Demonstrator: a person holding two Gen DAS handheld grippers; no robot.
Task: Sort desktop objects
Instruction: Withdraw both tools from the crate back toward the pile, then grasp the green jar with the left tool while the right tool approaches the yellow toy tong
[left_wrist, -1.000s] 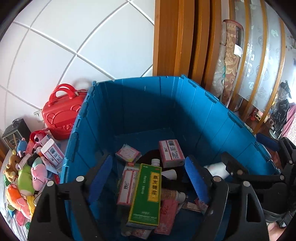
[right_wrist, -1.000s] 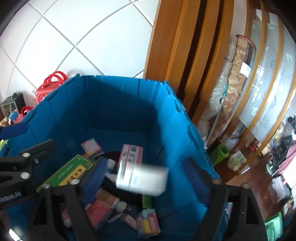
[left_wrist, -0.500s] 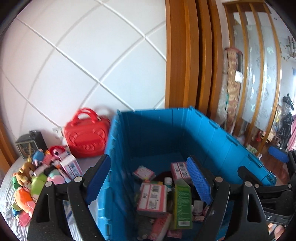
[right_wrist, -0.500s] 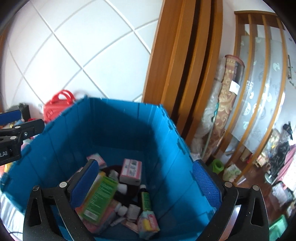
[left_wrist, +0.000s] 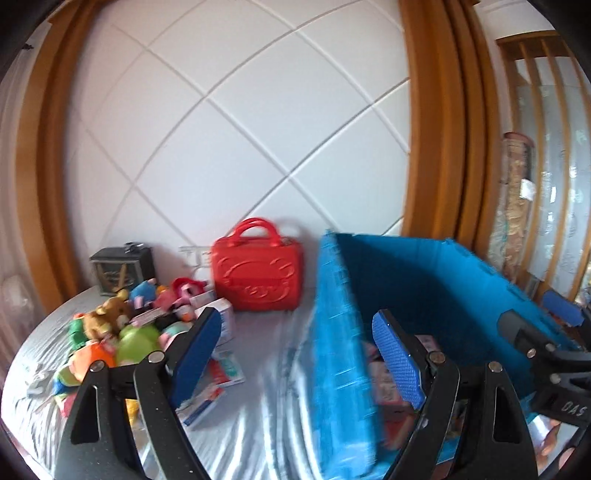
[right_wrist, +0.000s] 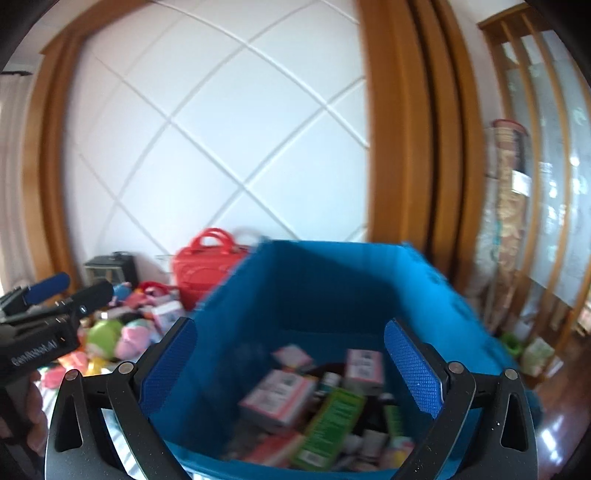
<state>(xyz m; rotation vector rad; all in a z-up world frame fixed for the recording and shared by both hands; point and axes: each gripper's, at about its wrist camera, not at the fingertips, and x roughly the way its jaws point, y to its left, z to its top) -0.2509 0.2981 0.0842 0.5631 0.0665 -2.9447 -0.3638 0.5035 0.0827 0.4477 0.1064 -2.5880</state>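
A blue crate (right_wrist: 332, 295) stands on the striped tabletop (left_wrist: 258, 424), full of boxes (right_wrist: 277, 397) and small bottles. Left of the crate sit a red case (left_wrist: 256, 275) and soft toys (left_wrist: 122, 332). Both grippers tilt slightly downward: the left hand-held gripper (left_wrist: 295, 354) straddles the crate's left wall, gaping and empty; the right hand-held gripper (right_wrist: 288, 365) hangs over the crate, spread wide, holding nothing. The left one's body reads "GenRobot.AI".
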